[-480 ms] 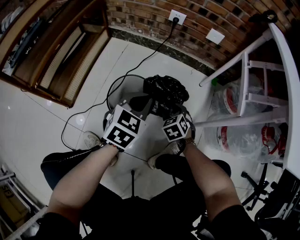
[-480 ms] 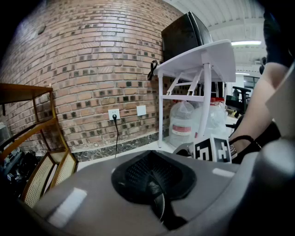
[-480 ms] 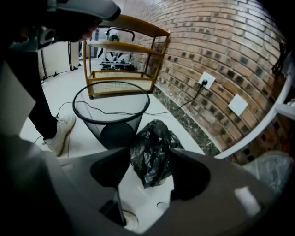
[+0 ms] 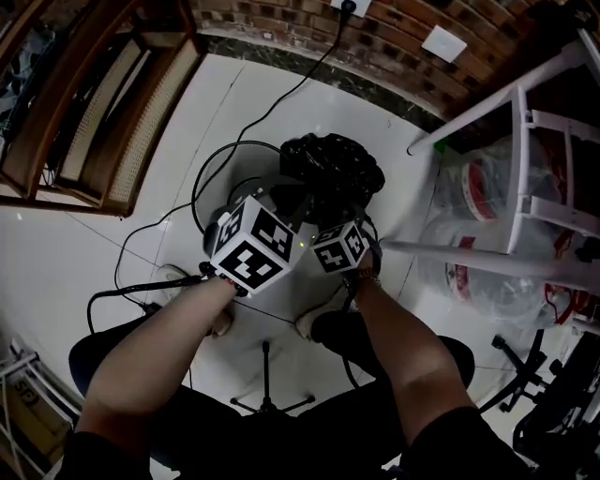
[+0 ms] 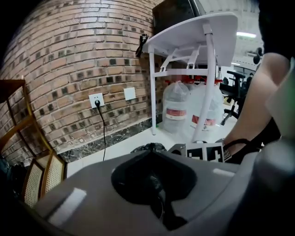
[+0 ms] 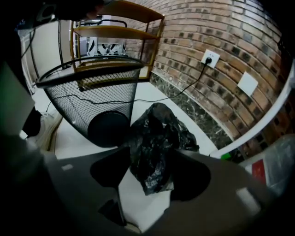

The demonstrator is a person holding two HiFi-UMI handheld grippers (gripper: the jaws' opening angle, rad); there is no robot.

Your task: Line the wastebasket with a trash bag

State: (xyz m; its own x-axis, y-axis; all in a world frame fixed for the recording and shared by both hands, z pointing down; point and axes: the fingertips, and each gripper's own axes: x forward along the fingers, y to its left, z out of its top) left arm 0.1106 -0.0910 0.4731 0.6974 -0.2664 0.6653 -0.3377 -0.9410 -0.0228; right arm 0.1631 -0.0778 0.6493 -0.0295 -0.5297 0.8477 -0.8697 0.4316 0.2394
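A brick wall (image 4: pixel 281 23) closes off the far side of the white tiled floor (image 4: pixel 94 262). A wooden shelf unit (image 4: pixel 84 103) stands along it at the left and a white table (image 5: pixel 193 32) at the right, one slanted leg of the table reaching down close to the work. Under the table sit large clear water jugs (image 5: pixel 177 108), with an office chair (image 5: pixel 237 80) farther back. The black mesh wastebasket (image 6: pixel 92 92) stands on the floor in front of the seated person's knees, unlined, its rim open. The crumpled black trash bag (image 4: pixel 333 169) is outside the wastebasket, just beside its rim on the wall side, bunched in a glossy wad. The left gripper (image 4: pixel 289 202) reaches in from the basket side, and in the left gripper view its jaws are drawn together with a glossy black fold of the bag pinched in the gap. The right gripper (image 6: pixel 152 152) has the thick lower bunch of the bag squeezed between its two jaws, white floor showing beneath. A black cable (image 4: pixel 281 103) trails from a wall socket (image 6: pixel 208 58) across the floor and loops past the wastebasket. A blank white plate (image 5: pixel 130 93) sits on the wall beside the socket.
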